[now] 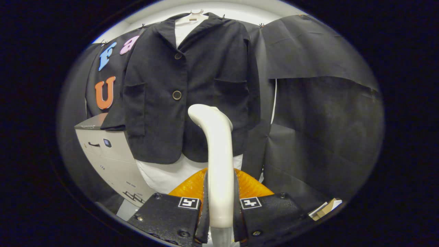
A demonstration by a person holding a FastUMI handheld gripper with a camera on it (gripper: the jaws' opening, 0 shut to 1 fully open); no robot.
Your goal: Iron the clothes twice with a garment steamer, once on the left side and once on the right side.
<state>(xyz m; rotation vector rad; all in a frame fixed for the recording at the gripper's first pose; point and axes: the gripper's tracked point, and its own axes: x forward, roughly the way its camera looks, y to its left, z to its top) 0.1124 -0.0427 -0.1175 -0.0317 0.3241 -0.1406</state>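
I can read nothing: the marks on the cabinet (113,161) beside my jacket (185,85) are too small.

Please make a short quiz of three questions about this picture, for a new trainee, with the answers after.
1. True or false: the gripper is shut on the white steamer handle.
2. What hangs beyond the fingers? A) a towel B) a dark jacket over a white shirt C) trousers
3. Fill in: the steamer's body just behind the handle is ____ in colour.

Key: 1 true; 2 B; 3 orange.
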